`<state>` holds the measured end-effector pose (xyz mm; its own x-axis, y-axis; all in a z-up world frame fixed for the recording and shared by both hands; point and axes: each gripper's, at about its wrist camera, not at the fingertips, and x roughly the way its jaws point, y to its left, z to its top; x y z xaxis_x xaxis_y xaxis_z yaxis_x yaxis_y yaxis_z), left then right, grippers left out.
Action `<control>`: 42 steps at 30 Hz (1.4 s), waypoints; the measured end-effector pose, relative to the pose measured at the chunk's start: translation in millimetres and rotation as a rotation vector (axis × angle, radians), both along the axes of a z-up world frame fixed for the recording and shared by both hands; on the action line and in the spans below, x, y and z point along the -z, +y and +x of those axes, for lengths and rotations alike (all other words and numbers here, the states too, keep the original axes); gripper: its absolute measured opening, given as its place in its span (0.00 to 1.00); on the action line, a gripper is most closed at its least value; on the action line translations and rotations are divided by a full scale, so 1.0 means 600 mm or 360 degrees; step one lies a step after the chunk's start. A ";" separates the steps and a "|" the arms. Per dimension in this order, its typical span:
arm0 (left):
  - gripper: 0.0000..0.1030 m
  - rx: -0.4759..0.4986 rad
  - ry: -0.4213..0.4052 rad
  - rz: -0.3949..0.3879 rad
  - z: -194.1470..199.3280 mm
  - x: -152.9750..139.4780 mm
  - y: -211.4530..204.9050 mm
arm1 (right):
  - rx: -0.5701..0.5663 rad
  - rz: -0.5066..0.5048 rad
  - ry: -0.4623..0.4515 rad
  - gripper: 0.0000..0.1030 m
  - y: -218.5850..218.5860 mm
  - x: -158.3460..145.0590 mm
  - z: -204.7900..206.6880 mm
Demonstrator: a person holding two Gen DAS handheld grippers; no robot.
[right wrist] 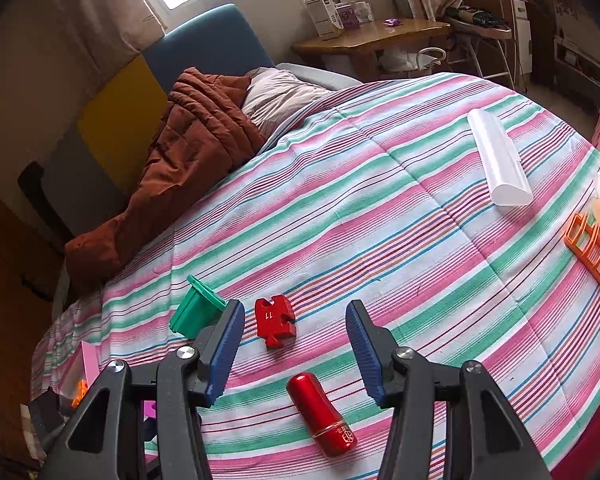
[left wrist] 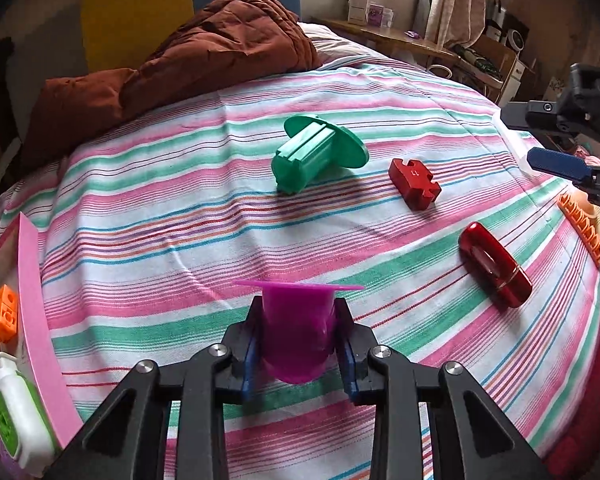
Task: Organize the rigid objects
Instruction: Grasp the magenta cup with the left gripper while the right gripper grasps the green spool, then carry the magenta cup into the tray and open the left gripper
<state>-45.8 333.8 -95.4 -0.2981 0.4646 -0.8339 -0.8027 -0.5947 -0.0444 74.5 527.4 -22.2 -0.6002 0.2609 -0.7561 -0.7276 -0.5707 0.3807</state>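
Note:
My left gripper [left wrist: 298,320] is shut on a purple flanged plastic piece [left wrist: 296,328] and holds it above the striped bedsheet. A green flanged piece [left wrist: 316,154] lies on its side ahead; it also shows in the right wrist view [right wrist: 194,312]. A red puzzle-shaped block [left wrist: 414,178] marked 11 lies right of it [right wrist: 275,320]. A red metallic cylinder [left wrist: 494,264] lies nearer right [right wrist: 322,414]. My right gripper [right wrist: 296,344] is open and empty above the red block and cylinder; it also shows at the left wrist view's right edge [left wrist: 556,148].
A pink box [left wrist: 40,320] at the bed's left edge holds an orange block [left wrist: 0,318] and a white-green bottle [left wrist: 14,412]. An orange rack [right wrist: 596,256] and a white case [right wrist: 500,160] lie at the right. A brown quilt [left wrist: 204,52] lies at the head.

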 end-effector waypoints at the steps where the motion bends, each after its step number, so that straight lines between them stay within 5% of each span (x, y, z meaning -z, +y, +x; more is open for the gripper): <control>1: 0.31 0.0004 0.0011 -0.0002 0.005 0.001 -0.004 | 0.0001 -0.0005 -0.0001 0.52 0.001 0.001 0.000; 12: 0.31 -0.0067 0.0010 0.0015 0.067 -0.009 -0.093 | -0.0198 -0.0059 -0.0072 0.52 -0.023 0.021 -0.032; 21: 0.31 -0.0063 -0.0018 0.0194 0.087 -0.058 -0.161 | -0.0546 -0.0205 -0.0119 0.52 -0.083 0.045 -0.114; 31: 0.31 -0.0164 -0.0033 0.0342 0.080 -0.105 -0.243 | -0.0245 -0.0498 -0.0085 0.52 -0.043 0.116 -0.243; 33: 0.31 -0.0187 -0.0034 0.0347 0.077 -0.106 -0.257 | -0.0222 -0.0439 -0.0155 0.50 -0.039 0.127 -0.266; 35: 0.31 -0.0214 -0.0042 0.0355 0.073 -0.106 -0.268 | -0.0258 -0.0263 -0.0256 0.29 -0.044 0.121 -0.287; 42: 0.31 -0.0320 -0.0082 0.0378 0.058 -0.101 -0.306 | -0.0756 0.0094 -0.0559 0.29 -0.114 0.121 -0.298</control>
